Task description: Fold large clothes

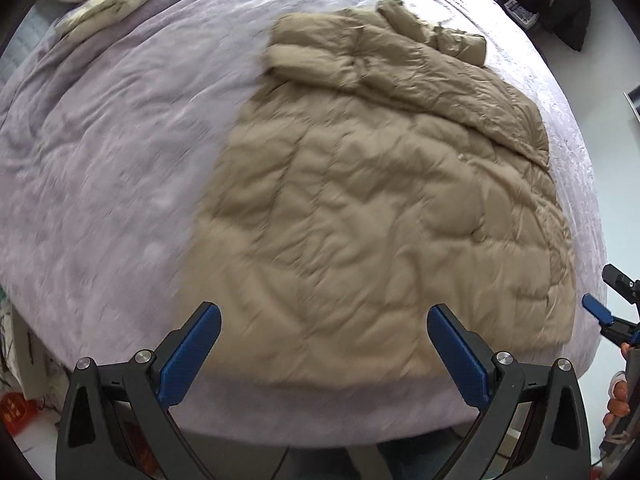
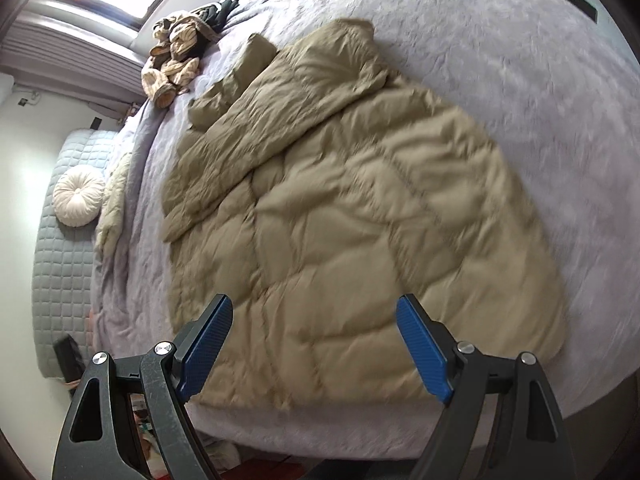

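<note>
Left wrist view shows the tan padded coat (image 1: 380, 208) partly folded on the bed (image 1: 120, 160), further folds remaining, while both grippers' jaws stand wide open, empty.

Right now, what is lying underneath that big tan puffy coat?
The tan coat lies spread on a pale lilac bedspread, which shows all around it. Whether anything else sits beneath the coat cannot be seen; the padded fabric covers it.
</note>
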Action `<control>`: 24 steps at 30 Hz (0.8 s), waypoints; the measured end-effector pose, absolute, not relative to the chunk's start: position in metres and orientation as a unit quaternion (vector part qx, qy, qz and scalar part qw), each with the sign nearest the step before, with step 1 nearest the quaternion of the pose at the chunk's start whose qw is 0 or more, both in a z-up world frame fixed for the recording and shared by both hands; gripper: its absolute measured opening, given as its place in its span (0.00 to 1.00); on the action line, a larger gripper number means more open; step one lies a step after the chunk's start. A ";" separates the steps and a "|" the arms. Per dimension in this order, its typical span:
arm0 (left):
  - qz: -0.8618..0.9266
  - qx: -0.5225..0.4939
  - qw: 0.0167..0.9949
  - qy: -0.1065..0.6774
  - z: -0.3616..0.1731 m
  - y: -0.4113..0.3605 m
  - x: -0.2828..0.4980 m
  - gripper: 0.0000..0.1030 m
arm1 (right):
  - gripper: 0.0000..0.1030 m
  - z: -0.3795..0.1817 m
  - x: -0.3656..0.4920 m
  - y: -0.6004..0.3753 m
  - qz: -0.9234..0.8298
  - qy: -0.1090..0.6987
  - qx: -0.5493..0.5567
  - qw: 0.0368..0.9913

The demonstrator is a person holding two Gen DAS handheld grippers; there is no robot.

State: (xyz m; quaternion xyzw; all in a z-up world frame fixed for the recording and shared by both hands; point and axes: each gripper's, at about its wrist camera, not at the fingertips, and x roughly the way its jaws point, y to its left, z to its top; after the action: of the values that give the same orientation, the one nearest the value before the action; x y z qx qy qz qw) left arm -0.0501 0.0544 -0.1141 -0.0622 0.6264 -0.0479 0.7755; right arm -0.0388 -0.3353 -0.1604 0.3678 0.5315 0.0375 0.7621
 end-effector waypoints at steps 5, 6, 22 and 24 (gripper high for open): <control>-0.036 -0.105 0.760 0.640 -0.124 0.095 -0.076 1.00 | 0.84 -0.178 -0.063 -0.312 0.052 0.551 0.425 0.716; -0.031 -0.117 0.755 0.645 -0.128 0.103 -0.082 1.00 | 0.84 -0.181 -0.066 -0.309 0.049 0.553 0.431 0.711; -0.056 -0.287 0.684 0.669 -0.203 0.118 -0.099 1.00 | 0.84 -0.240 -0.127 -0.345 -0.045 0.560 0.554 0.614; -0.065 -0.282 0.686 0.668 -0.203 0.113 -0.095 1.00 | 0.84 -0.249 -0.135 -0.352 -0.054 0.552 0.573 0.603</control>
State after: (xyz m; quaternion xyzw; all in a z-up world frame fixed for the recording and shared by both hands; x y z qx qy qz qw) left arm -0.0947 0.1135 -0.2031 -0.2822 0.6678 -0.0648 0.6857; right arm -0.1354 -0.3522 -0.2485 0.5726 0.5525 -0.0537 0.6033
